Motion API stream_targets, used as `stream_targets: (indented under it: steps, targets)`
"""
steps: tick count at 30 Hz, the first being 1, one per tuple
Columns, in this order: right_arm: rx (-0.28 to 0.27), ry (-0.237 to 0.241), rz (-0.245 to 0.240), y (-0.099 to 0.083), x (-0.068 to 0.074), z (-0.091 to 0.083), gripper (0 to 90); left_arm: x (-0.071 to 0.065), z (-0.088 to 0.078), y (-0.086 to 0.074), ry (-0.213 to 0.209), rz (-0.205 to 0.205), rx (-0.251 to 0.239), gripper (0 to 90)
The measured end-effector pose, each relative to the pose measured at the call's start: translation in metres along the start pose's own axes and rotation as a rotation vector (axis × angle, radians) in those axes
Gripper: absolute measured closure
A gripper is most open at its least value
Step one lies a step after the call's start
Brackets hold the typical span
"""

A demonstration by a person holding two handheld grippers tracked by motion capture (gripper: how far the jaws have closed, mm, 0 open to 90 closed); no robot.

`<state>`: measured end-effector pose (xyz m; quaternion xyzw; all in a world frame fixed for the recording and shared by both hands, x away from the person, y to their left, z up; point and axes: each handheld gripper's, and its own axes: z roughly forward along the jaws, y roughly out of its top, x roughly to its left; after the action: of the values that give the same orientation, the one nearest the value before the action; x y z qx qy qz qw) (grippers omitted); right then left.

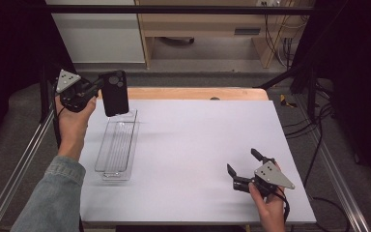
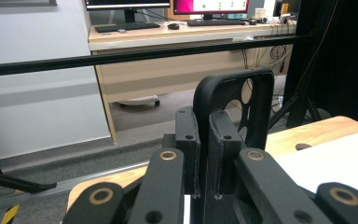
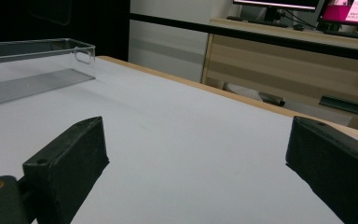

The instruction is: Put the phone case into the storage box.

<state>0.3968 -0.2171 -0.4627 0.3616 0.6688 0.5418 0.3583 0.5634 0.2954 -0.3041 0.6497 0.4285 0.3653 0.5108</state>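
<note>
Left gripper jaws: pinching phone case edge | case: upright, above tray

High view overhead; gripper views low, sharing clear tray.

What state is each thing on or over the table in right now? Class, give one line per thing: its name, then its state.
Phone case: black, lifted off the table, gripped by one edge above the tray's far end.
Clear tray: empty, flat on the table.
Left gripper: shut on the phone case.
Right gripper: open, holding nothing, low over the table's near right part.
</note>
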Motion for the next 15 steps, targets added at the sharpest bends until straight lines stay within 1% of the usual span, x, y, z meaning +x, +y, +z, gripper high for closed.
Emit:
stream_targets:
  steps: [8, 12, 15]
  targets:
    - [-0.002, 0.003, -0.002, 0.0001, 0.0005, -0.0001, 5.5, 0.0008, 0.0015, -0.0026, -0.005, 0.002, 0.007, 83.5]
    - [0.001, 0.003, -0.010, 0.0002, 0.0013, 0.0004, 5.5, 0.0017, 0.0028, -0.0050, -0.008, 0.005, 0.014, 83.5]
    - [-0.001, 0.002, -0.009, 0.0003, 0.0012, 0.0001, 5.5, 0.0027, 0.0026, -0.0069, -0.007, 0.000, 0.016, 83.5]
